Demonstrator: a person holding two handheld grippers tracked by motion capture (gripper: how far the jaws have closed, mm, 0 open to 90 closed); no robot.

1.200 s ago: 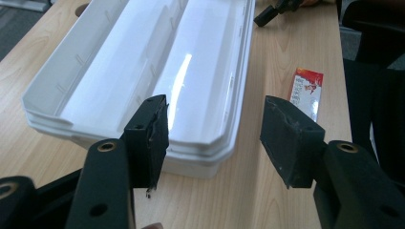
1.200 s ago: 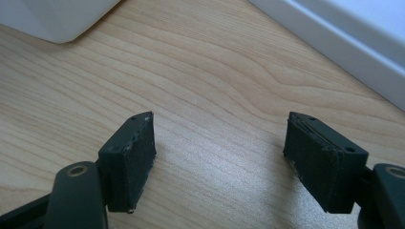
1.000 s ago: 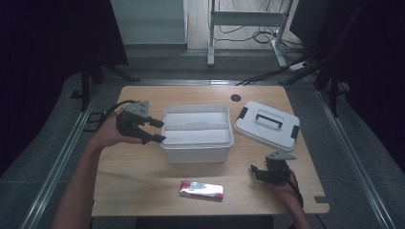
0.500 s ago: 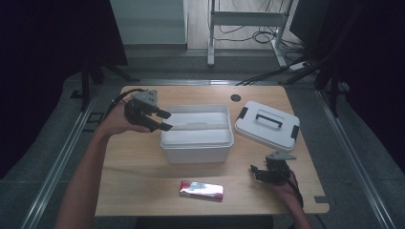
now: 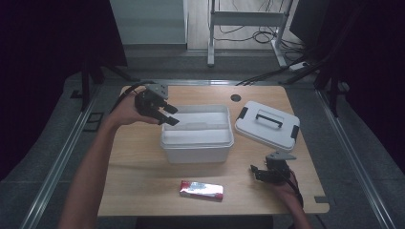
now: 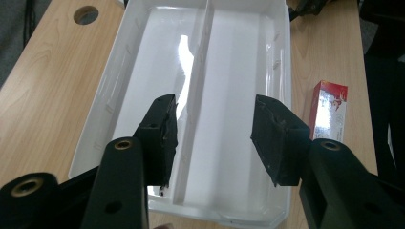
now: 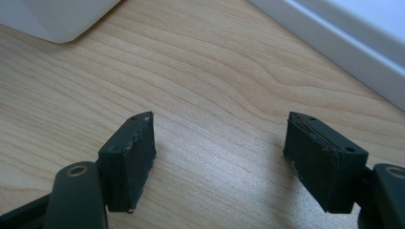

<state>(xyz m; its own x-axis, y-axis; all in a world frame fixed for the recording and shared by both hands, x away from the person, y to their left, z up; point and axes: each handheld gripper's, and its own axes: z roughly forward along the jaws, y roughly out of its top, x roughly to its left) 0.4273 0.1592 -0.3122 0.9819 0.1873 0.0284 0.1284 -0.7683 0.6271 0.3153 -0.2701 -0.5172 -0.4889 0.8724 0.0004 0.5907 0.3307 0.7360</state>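
An open white plastic box (image 5: 196, 138) with a middle divider (image 6: 196, 90) stands at the table's centre. My left gripper (image 5: 169, 114) hovers over its left rim, pointing down into it. In the left gripper view the jaws (image 6: 212, 119) stand apart above the divider with nothing between them; they have just narrowed a little. The box's white lid (image 5: 266, 125) with a black handle lies to the right of the box. A red and white packet (image 5: 201, 190) lies flat near the front edge. My right gripper (image 5: 255, 171) rests low at the front right, open over bare wood (image 7: 219, 138).
The wooden table (image 5: 138, 167) has a round cable hole (image 5: 235, 98) at the back. Free wood lies to the left of the box and in front of it. The packet (image 6: 329, 109) lies beside the box's long wall. Dark floor and metal rails surround the table.
My left gripper has moved from beside the box's left wall up and over its left rim, and its jaws have narrowed a little. The right gripper has stayed still.
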